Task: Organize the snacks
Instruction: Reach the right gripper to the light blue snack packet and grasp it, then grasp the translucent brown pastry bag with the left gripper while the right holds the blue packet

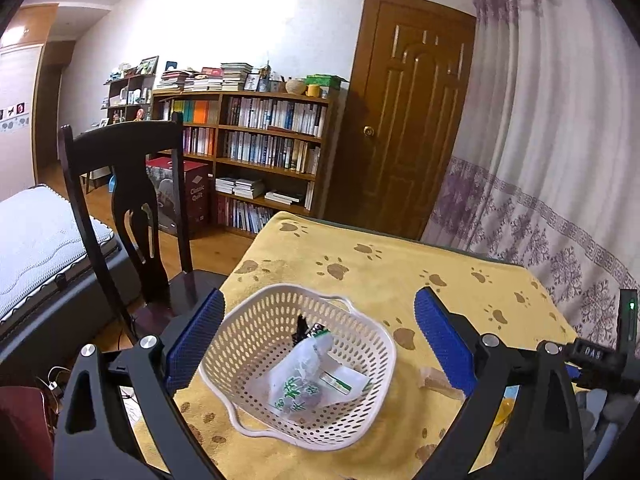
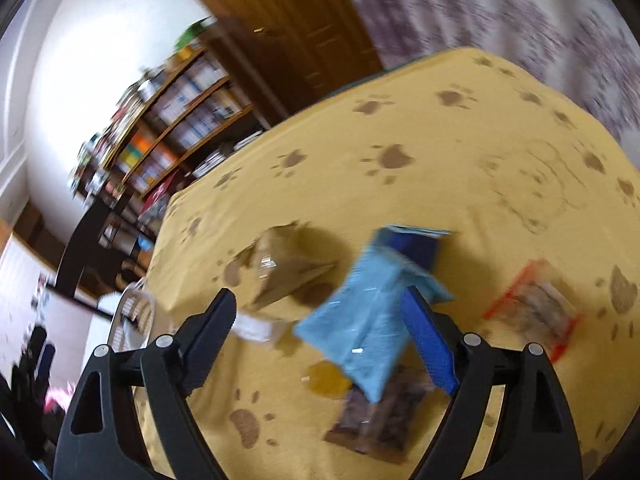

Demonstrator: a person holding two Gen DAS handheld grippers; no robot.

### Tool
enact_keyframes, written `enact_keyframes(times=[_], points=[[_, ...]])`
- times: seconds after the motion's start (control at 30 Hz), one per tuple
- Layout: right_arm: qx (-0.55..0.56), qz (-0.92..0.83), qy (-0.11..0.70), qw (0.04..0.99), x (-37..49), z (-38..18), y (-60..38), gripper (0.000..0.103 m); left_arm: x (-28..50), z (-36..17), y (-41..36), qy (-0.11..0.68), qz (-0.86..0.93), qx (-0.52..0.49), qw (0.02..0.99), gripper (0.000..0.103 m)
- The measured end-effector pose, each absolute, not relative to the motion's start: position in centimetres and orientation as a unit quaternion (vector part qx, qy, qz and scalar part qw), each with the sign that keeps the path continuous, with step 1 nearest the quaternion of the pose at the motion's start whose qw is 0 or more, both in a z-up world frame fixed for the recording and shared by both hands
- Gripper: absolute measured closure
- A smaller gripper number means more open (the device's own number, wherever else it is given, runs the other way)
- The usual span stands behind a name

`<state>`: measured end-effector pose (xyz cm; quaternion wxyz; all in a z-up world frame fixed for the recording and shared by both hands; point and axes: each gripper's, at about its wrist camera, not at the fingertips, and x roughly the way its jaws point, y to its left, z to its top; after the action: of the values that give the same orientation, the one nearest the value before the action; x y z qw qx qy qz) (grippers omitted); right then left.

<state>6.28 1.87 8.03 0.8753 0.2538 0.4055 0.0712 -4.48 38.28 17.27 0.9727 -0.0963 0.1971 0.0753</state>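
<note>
The left gripper (image 1: 318, 336) hangs with its blue-padded fingers (image 1: 196, 336) spread wide and empty above a white perforated basket (image 1: 240, 332), which sits on the counter (image 1: 400, 276) near its left edge, on a yellow cloth printed with brown paw marks. Inside the basket lie a clear wrapped snack with green lettering (image 1: 298, 380), a small white sachet (image 1: 340, 382) touching it, and a dark packet (image 1: 304, 326) tucked just behind them. Beyond the counter's left edge stands a dark wooden chair (image 1: 132, 200), with a mattress (image 1: 36, 240) to its left, a bookshelf (image 1: 264, 144) against the far wall and a brown door (image 1: 408, 120) beside a patterned curtain (image 1: 560, 160). In the blurred, tilted right wrist view, the right gripper (image 2: 320, 316) is likewise spread, pinching nothing; a light blue snack packet (image 2: 360, 320) lies on the cloth between its fingers, and whether the blue pad (image 2: 428, 344) touches it cannot be told. A darker blue packet (image 2: 412, 244) sits at the far end of the light blue one. Under the near end lies a clear packet of dark brown pieces (image 2: 376, 424), with an amber-coloured piece (image 2: 326, 378) just beside it. A tan paper packet (image 2: 284, 268) rests further left, a white packet (image 2: 256, 328) near it, and a red-edged clear packet (image 2: 536, 308) lies well apart toward the counter's right edge. The basket's rim (image 2: 128, 312) shows at the counter's left edge.
</note>
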Motion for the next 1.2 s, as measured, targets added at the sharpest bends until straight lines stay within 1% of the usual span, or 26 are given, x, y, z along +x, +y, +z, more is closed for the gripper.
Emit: enact_keyframes(times=[0.17,0.37,0.53,0.67,0.7,0.73,0.8,0.93,1.2], points=[[0.272,0.042,0.419,0.865,7.1,6.4,0.3,0.019,-4.3,16.9,37.7,0.203,0.069,-0.087,0.973,0.006],[0.278,0.039,0.443,0.852,8.4,4.7,0.9,0.019,-4.1,16.7,37.4,0.207,0.066,-0.084,0.973,0.006],[0.261,0.022,0.454,0.852,10.2,3.8,2.0,0.019,-3.9,16.7,37.3,0.208,0.064,-0.082,0.972,0.006],[0.22,0.016,0.455,0.863,11.0,3.7,3.1,0.02,-3.9,16.6,37.3,0.21,0.064,-0.082,0.972,0.005],[0.21,0.014,0.453,0.866,10.9,3.8,3.3,0.025,-3.9,16.6,37.2,0.21,0.064,-0.082,0.972,0.005],[0.2,0.012,0.452,0.869,10.8,3.8,3.4,0.036,-3.8,16.6,37.3,0.211,0.064,-0.082,0.972,0.005],[0.189,0.017,0.452,0.871,10.4,3.8,3.3,0.048,-3.7,16.4,37.2,0.212,0.064,-0.082,0.972,0.005],[0.198,0.021,0.45,0.871,9.7,3.9,2.2,0.05,-3.5,16.1,36.9,0.216,0.064,-0.078,0.971,0.005],[0.223,0.034,0.424,0.877,6.6,5.4,-0.9,0.051,-3.3,15.6,35.6,0.224,0.053,-0.059,0.971,0.005]])
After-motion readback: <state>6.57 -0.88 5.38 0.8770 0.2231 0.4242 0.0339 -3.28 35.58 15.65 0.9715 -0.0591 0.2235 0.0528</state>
